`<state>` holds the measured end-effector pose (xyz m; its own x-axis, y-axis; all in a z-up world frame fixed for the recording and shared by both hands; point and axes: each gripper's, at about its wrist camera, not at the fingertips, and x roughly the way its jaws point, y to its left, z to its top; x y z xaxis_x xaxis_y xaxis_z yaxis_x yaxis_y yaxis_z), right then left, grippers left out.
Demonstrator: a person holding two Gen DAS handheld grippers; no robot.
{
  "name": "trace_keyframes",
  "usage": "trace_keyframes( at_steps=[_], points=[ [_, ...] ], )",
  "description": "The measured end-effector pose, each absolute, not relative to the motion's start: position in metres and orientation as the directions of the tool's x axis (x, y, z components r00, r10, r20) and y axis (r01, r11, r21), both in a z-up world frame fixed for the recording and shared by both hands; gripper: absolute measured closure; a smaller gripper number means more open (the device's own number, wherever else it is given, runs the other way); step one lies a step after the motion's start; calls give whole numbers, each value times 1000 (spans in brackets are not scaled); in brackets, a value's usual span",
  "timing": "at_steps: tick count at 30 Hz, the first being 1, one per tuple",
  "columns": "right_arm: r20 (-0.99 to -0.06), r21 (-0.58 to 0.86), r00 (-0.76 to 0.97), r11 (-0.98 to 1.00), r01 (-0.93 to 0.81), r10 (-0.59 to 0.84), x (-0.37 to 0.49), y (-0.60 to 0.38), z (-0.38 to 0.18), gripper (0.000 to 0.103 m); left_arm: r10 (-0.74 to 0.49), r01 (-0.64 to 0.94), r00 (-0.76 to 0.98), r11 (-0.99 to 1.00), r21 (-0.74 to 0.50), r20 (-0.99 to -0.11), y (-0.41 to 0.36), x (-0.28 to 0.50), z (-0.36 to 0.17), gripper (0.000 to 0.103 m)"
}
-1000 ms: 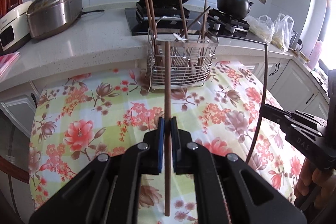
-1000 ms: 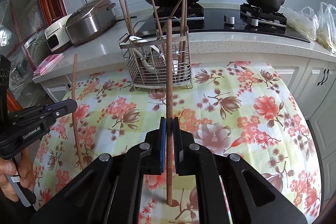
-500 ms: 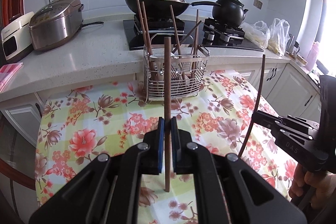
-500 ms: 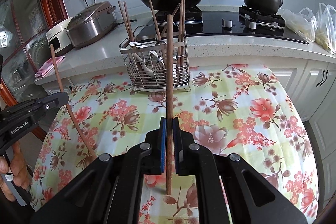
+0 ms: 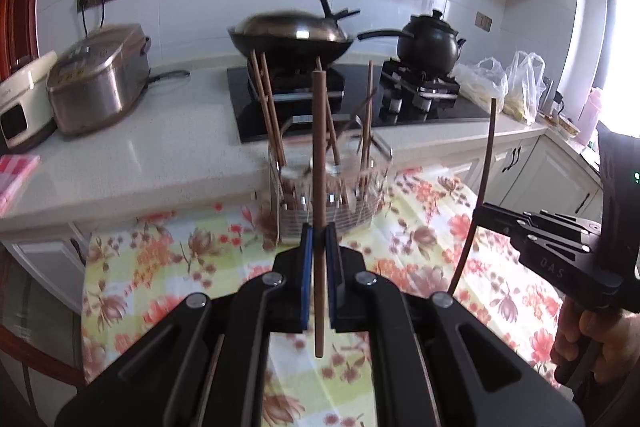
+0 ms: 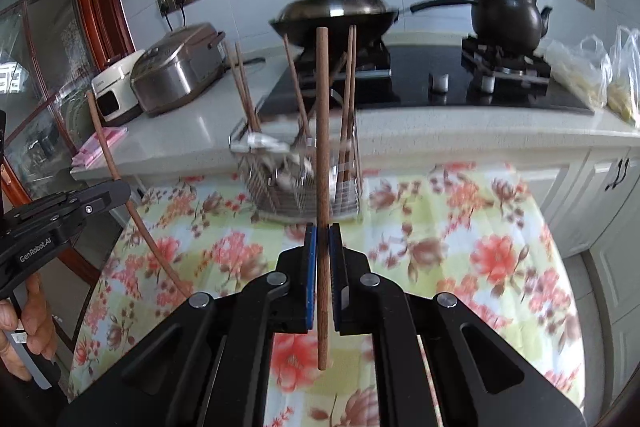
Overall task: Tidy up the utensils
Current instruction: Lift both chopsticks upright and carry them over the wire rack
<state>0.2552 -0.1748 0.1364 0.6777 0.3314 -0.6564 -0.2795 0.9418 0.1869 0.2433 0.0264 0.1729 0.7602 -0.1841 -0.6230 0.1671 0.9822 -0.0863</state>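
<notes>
While both my tongs are up above the flowered tablecloth [image 5: 168, 255], each one has a single brown chopstick pinched tight. My left tongs [image 5: 319, 239] are closed almost all the way on the left chopstick [image 5: 319, 155], which stands upright between the blue pads, its top in line with the stove [image 5: 352, 99] behind and its lower end hanging free over the cloth. My right tongs [image 6: 322, 239] are clamped just as narrowly on the right chopstick [image 6: 322, 131], also upright with its bottom end clear of the table.

The wire rack [image 6: 304, 183] sits at the far edge of the table, just before the white counter [image 6: 460, 135], with several more chopsticks [image 6: 244, 87] leaning out of it and a white spoon [image 6: 260, 143] lying among them. Both held chopsticks are short of the rack, not in it.

In the right view my left hand [image 6: 24, 323] shows at the lower left edge; in the left view my right hand [image 5: 600, 339] shows at the lower right.
</notes>
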Motion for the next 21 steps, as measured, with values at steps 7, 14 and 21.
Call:
trace_keyframes(
  at_steps=[7, 14, 21],
  points=[
    [-606, 183, 715, 935, -303, 350, 305, -170, 197, 96, -172, 184, 817, 982, -33, -550, 21, 279, 245, 97],
    [-553, 169, 752, 932, -320, 359, 355, -155, 244, 96, -155, 174, 843, 985, -12, -515, 17, 326, 287, 97],
    [-540, 169, 754, 926, -338, 373, 398, -138, 255, 96, -142, 169, 848, 986, 6, -511, 13, 374, 294, 97]
  ],
)
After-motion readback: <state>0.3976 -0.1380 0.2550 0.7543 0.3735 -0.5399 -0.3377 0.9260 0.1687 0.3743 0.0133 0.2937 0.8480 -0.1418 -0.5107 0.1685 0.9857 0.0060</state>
